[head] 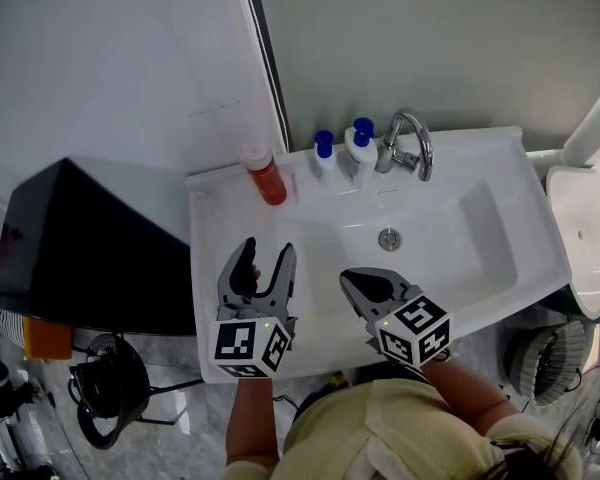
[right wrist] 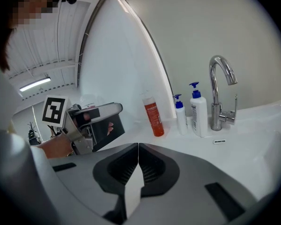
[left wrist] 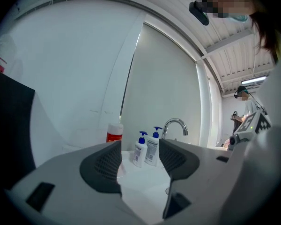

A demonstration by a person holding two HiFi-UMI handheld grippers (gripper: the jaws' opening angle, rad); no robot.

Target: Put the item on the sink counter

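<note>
Sink counter, mid-task: the orange bottle (head: 267, 180) stands upright on the far left corner of the sink counter (head: 212, 230), close to the wall. Neither of my tools touches it. To its right, two blue-capped pump bottles (head: 342, 152) stand side by side just left of the tap (head: 408, 140).

I judge the orange bottle to be the item, though nothing here proves it. If so, the placing looks done and only drawing my hands away is left.

My left gripper (head: 267, 253) hangs over the near left part of the basin, well short of the bottle. Its jaws stand wide apart, with only white basin showing between the pads. My right gripper (head: 352, 280), just to its right over the near middle of the basin, has its jaws closed together on nothing.
</note>
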